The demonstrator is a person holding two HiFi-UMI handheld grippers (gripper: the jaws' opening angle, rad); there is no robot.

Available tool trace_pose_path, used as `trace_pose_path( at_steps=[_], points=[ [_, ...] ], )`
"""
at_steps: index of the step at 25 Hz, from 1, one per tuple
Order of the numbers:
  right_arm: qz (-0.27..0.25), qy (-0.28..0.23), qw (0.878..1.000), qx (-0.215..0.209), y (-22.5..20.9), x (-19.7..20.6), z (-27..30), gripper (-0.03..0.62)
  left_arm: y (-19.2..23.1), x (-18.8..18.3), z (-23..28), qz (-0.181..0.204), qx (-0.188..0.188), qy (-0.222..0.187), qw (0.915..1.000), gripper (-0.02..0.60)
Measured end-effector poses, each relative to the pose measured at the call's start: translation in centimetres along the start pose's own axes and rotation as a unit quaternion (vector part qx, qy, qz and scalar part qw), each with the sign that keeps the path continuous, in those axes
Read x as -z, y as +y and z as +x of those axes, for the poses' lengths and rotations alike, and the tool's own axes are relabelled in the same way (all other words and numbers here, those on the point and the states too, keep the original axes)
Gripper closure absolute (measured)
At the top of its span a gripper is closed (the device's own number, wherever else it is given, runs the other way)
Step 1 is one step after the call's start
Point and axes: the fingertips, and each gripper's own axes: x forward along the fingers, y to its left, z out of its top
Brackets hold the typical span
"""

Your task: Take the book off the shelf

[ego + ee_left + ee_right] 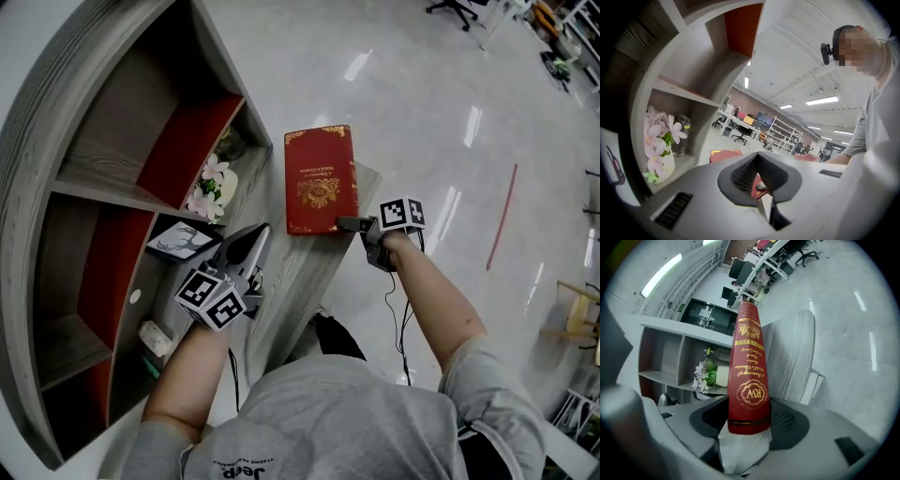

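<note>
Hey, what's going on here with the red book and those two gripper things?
A person is working at a wooden shelf unit with a hand-held gripper in each hand. The right gripper is clamped on one end of the red book, which is out of the shelf and lies cover-up over the wooden ledge beside it. Whether it rests on the ledge is unclear. The left gripper is shut and empty, near the shelf's pink flowers.
</note>
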Motion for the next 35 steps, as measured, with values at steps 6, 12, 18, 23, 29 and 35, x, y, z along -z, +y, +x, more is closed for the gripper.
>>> trace_pose_path(
  at_steps=[6, 12, 18, 23, 29, 35],
  points=[
    [-0.007, -0.012, 1.0, 0.024, -0.7, -0.3, -0.1, 0.312, -0.4, 0.8, 0.5, -0.004, 0.001, 0.006, 1.0, 0.569],
    [-0.068, -0.036, 0.988, 0.133, -3.3, -1.2, -0.8, 0.267, -0.9, 0.9, 0.6, -0.003, 0.004, 0.009, 0.9999, 0.569],
    [-0.099, -0.037, 0.981, 0.161, -3.2, -1.5, -0.9, 0.263, -0.9, 1.4, 0.4, -0.008, 0.001, 0.013, 0.9999, 0.569],
    [-0.088, -0.04, 0.984, 0.15, -3.4, -1.4, -0.8, 0.263, -1.2, 1.4, 0.2, -0.007, 0.001, 0.013, 0.9999, 0.569],
    [-0.123, -0.042, 0.979, 0.154, -2.7, -1.6, -1.0, 0.266, -1.6, 0.6, -1.0, -0.004, -0.007, 0.006, 1.0, 0.569],
    [-0.165, -0.067, 0.973, 0.144, 0.9, -2.1, -2.6, 0.266, -1.9, -1.9, -3.9, 0.004, -0.029, -0.016, 0.9994, 0.569]
  ],
)
